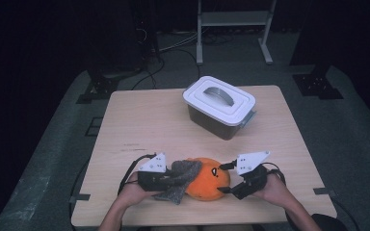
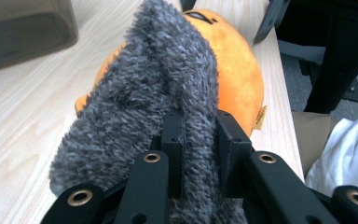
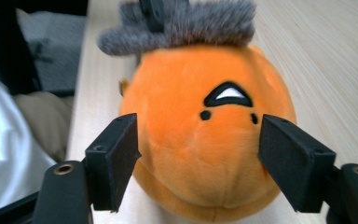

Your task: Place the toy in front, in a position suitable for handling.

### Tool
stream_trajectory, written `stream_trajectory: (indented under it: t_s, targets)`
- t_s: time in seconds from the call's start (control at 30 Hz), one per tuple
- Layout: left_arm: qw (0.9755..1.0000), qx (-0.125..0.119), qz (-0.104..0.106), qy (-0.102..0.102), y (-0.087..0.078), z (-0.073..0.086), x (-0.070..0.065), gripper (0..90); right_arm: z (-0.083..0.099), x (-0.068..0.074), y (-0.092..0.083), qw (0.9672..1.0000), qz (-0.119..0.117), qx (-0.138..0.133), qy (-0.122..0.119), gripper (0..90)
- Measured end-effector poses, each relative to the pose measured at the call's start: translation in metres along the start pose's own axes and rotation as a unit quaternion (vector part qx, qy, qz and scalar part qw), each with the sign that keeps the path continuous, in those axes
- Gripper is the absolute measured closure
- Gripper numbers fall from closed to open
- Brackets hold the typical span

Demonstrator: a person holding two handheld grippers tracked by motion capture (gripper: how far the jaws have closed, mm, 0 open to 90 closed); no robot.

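At the worktop's near edge, your left tool (image 1: 169, 177) is pinching the limp grey cloth (image 1: 180, 179); your right tool (image 1: 227, 179) is straddling, spread, the soft plush (image 1: 211, 185) — probably squashy, so be taking it mid-body.

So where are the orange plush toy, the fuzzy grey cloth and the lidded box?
orange plush toy (image 3: 200, 154), right gripper view, its front below the face.
grey cloth (image 2: 140, 102), left gripper view, mid-fold.
lidded box (image 1: 219, 98), high view, white lid.

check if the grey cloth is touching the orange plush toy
Touching. The left gripper view shows the grey cloth draped straight onto the orange plush toy, no gap between them.
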State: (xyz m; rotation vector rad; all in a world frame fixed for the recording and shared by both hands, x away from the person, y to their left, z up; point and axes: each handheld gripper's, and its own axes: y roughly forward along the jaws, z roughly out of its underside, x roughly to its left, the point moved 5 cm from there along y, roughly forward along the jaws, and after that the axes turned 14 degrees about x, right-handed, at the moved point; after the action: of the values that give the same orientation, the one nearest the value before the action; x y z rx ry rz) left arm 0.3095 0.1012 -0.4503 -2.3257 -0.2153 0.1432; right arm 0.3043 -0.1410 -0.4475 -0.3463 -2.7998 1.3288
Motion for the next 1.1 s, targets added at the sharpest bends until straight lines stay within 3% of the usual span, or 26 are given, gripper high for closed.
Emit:
stream_trajectory:
  t_s: [0.07,0.13,0.23,0.33,0.4,0.5,0.67,0.8,0.93,1.03,1.1]
  targets:
    - [1.0000,-0.004,-0.003,0.003,-0.002,-0.003,0.001,75.9,-0.001,-0.004,0.004,0.9999,0.010,-0.002,0.011,28.2]
    - [0.9998,-0.018,0.000,0.000,-0.005,-0.008,0.001,76.0,-0.003,-0.008,0.008,0.9995,0.007,-0.010,0.029,28.2]
    - [0.9995,-0.028,0.002,0.013,-0.006,-0.019,-0.003,76.1,-0.008,-0.010,0.014,0.9987,-0.002,-0.023,0.046,27.7]
    - [0.9994,-0.010,0.005,0.033,0.005,-0.024,-0.010,76.0,-0.012,-0.012,0.020,0.9986,0.010,-0.022,0.047,27.9]
    - [0.9994,-0.002,0.009,0.035,0.010,-0.022,-0.011,75.9,-0.012,-0.014,0.022,0.9986,0.014,-0.018,0.048,29.0]
    - [0.9997,-0.001,0.003,0.023,0.005,-0.017,-0.004,75.9,-0.009,-0.015,0.021,0.9987,0.020,-0.016,0.045,30.9]
    - [0.9999,0.007,-0.006,-0.011,-0.003,0.003,0.010,75.2,-0.003,-0.021,0.019,0.9972,0.005,-0.023,0.071,31.3]
    - [0.9999,-0.004,-0.005,-0.015,-0.004,0.002,0.010,75.3,0.002,-0.025,0.019,0.9951,-0.009,-0.030,0.093,31.1]
    - [0.9996,-0.026,0.011,0.001,-0.003,-0.013,0.002,75.8,-0.002,-0.023,0.019,0.9954,-0.004,-0.025,0.092,31.1]
    - [0.9997,-0.010,0.007,0.023,0.004,-0.020,-0.006,75.7,-0.004,-0.017,0.020,0.9969,0.003,-0.022,0.075,31.0]
    - [0.9998,-0.004,0.007,0.021,0.006,-0.018,-0.004,75.8,-0.002,-0.017,0.019,0.9972,0.001,-0.019,0.072,31.3]
